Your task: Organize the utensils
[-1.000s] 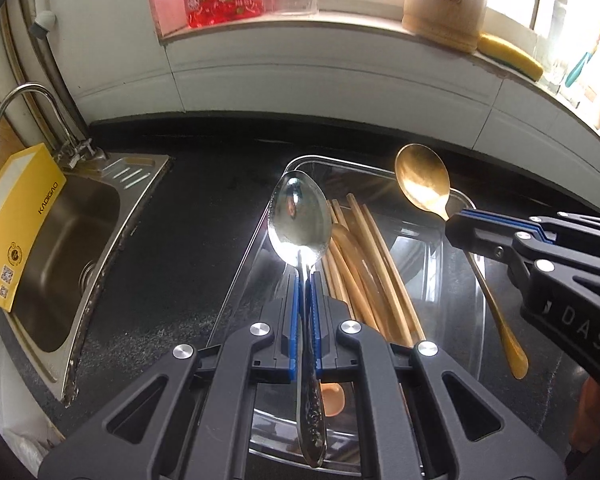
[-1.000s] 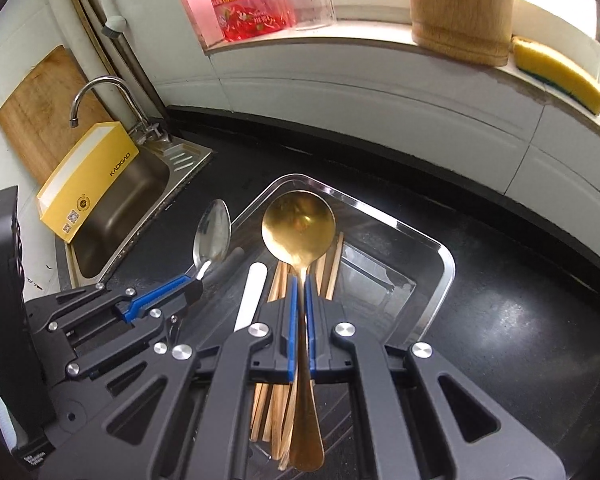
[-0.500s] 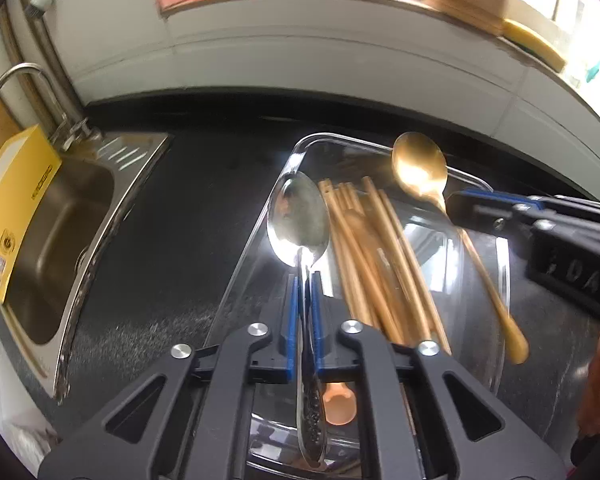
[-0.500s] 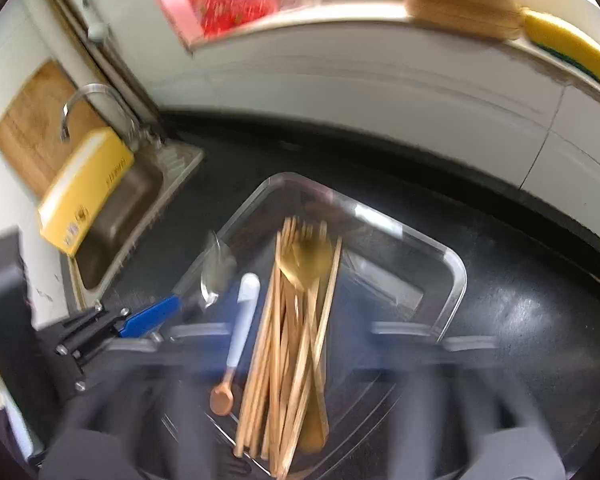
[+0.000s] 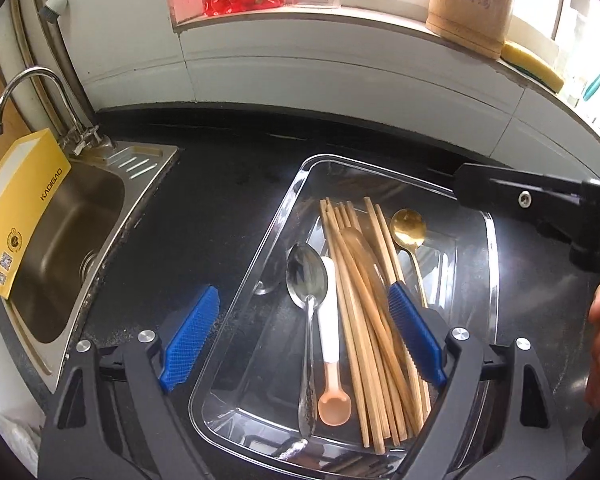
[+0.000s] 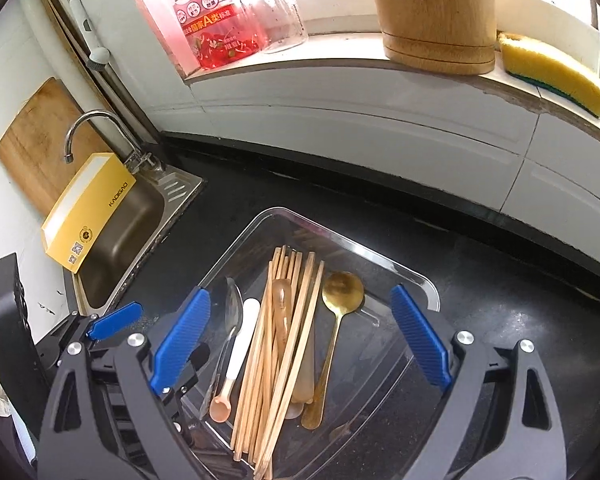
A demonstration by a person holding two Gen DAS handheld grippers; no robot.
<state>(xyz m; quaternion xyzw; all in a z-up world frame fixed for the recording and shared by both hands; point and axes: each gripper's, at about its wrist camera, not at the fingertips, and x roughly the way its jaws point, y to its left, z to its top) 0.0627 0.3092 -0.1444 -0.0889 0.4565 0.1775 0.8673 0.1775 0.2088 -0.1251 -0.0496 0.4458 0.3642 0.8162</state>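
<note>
A clear plastic tray (image 5: 260, 256) on the black counter holds several wooden chopsticks (image 5: 360, 280), a silver spoon (image 5: 306, 276), a gold spoon (image 5: 408, 228) and a small white-handled spoon (image 5: 329, 320). My left gripper (image 5: 303, 292) hovers over the tray's near end. Its jaws are opening and nothing is pressed between them; the silver spoon lies free below. In the right wrist view my right gripper (image 6: 300, 294) stands open above the same tray (image 6: 420, 280). The gold spoon (image 6: 342, 292) and chopsticks (image 6: 288, 320) lie loose beneath it.
A steel sink (image 5: 60, 240) with a faucet and a yellow box (image 5: 16, 208) sits to the left. A cutting board (image 6: 36, 140) leans on the wall. The sill holds a red bottle (image 6: 212, 20), a bamboo holder (image 6: 436, 12) and a yellow sponge (image 6: 552, 68).
Both grippers have opened and let go of their spoons. The silver spoon and the gold spoon now lie in the tray beside the chopsticks.
</note>
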